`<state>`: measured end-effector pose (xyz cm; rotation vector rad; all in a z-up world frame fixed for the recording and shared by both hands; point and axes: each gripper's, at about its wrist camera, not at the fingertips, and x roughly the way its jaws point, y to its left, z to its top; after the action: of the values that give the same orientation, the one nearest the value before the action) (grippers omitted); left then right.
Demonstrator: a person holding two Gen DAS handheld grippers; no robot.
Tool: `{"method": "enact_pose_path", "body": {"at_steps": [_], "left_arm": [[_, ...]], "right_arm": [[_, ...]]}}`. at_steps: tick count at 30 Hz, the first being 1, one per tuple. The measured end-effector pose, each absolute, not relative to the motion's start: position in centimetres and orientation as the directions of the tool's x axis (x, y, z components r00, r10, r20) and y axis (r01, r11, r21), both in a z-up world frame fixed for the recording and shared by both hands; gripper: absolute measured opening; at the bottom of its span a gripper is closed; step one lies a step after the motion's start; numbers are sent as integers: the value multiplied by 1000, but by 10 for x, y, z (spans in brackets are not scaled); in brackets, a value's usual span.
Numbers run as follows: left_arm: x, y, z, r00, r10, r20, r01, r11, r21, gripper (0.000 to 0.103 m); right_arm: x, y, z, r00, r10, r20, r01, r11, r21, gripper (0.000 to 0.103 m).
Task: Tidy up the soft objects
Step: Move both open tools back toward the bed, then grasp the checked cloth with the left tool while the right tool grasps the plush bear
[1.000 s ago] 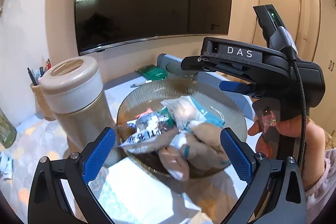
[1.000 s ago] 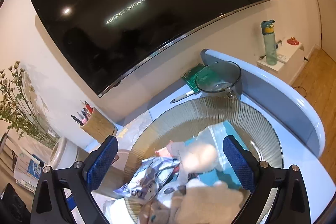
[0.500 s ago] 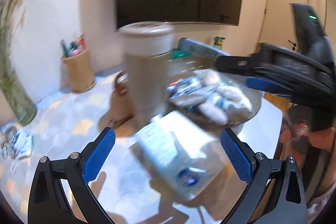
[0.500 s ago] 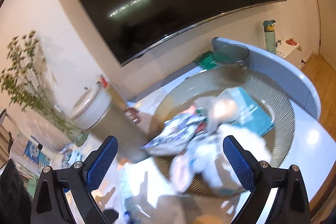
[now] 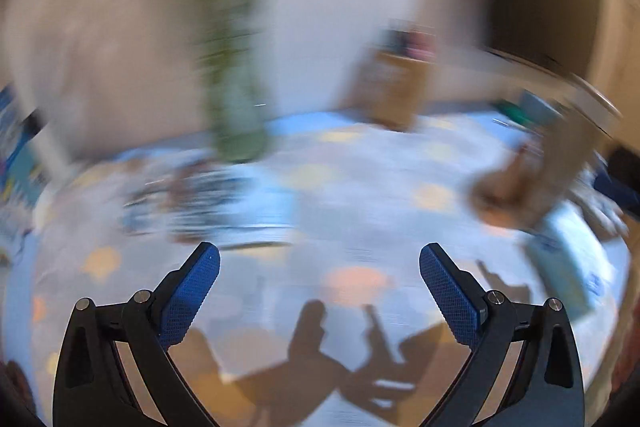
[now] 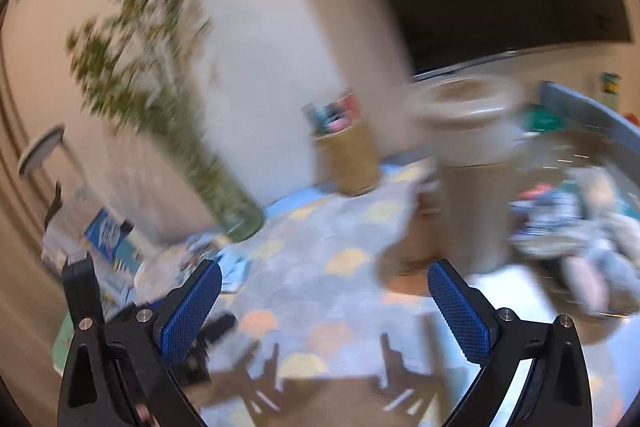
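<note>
Left gripper (image 5: 319,267): black frame, blue textured pads, jaws spread wide, nothing between them. It hangs above the desk; its view is heavily blurred.

Right gripper (image 6: 324,285): same build, jaws spread wide and empty, over the desk.

Desk (image 6: 312,259): pale blue cloth with yellow and orange patches covering the top; shadows of both grippers fall on it at 6 o'clock in each view.

Soft objects, pile one (image 6: 580,227): crumpled packets and plush-like pieces in white, blue, pink and beige, heaped in a ribbed glass bowl (image 6: 600,143) at 3 o'clock of the right wrist view. Detail is lost to blur.

Soft objects, pile two (image 5: 200,199): a smeared blue-and-white heap on the cloth at 9 o'clock of the left wrist view, at the foot of the vase; individual items cannot be told.

Beige cylindrical canister with cream lid (image 6: 468,155): upright, just beside the bowl, toward 2 o'clock in the right view.

Woven tan pen holder (image 6: 348,159): upright at 12 o'clock, pens standing in it, near the wall.

Clear glass vase with green stems (image 6: 236,211): at 10 o'clock, near the desk's far edge.

White flat packet with blue print (image 5: 568,263): lying on the desk at 3 o'clock of the left view.
</note>
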<state>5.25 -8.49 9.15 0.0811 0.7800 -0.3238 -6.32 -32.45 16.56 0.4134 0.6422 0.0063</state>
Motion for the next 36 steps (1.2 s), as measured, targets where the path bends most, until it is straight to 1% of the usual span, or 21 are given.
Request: {"method": "enact_pose_path", "body": {"at_steps": [5,8,11,15,17,19,21,23,24,25,26,27,28,29,30,31,33,34,35,36], "left_arm": [[114,20,72,659,-161,-735,107,987,-120,100],[136,53,56,653,-122,-747,49,992,-119,100],[154,63,44,653,-133,-746,77,991,-109,100],[176,47,29,649,-125,-750,172,985,-16,100],[184,41,22,641,-148,-753,206,978,-17,100],[197,40,14,596,-176,-784,232,972,-42,100],[201,37,13,596,-169,-785,234,972,-31,100],[207,33,11,590,-150,-793,238,971,-6,102],[208,29,11,589,-147,-795,250,968,7,102],[209,26,11,586,-144,-797,259,966,16,102],[210,24,12,587,-142,-797,264,964,23,102],[210,23,13,590,-158,-792,276,961,15,100],[208,23,15,594,-174,-785,287,958,4,82],[206,24,19,610,-184,-771,291,957,3,64],[203,24,22,626,-188,-757,293,956,5,36],[202,23,23,621,-211,-755,313,950,-8,30],[201,24,24,625,-215,-751,315,949,-10,28],[200,26,26,630,-220,-745,312,950,-16,28],[196,26,28,637,-220,-739,307,952,-18,28],[197,28,30,645,-213,-733,295,955,-18,28]], "right_arm": [[7,-250,143,749,233,-620,11,932,363,103],[47,-205,128,714,283,-640,-54,934,352,103],[83,-164,115,680,306,-667,-113,942,317,103],[130,-118,96,636,306,-708,-175,951,253,103],[152,-97,83,608,277,-744,-193,961,199,103],[169,-81,69,578,258,-774,-210,964,164,103],[182,-75,57,555,253,-793,-213,964,159,103],[190,-73,47,551,244,-798,-201,967,157,100],[191,-75,45,559,243,-793,-191,968,163,96],[191,-76,43,570,238,-786,-183,970,161,84],[190,-79,43,587,223,-778,-177,973,145,75],[188,-80,42,601,205,-772,-176,977,122,63],[186,-81,42,611,210,-763,-184,975,121,54],[184,-85,42,617,248,-747,-200,967,156,50],[183,-88,42,621,274,-734,-206,961,184,45],[182,-92,43,627,296,-721,-204,955,215,44],[178,-108,46,646,373,-666,-198,924,326,44],[176,-116,49,656,430,-620,-212,894,395,44],[171,-129,54,677,492,-547,-235,849,473,44],[167,-138,58,694,520,-498,-246,822,514,44]]}}
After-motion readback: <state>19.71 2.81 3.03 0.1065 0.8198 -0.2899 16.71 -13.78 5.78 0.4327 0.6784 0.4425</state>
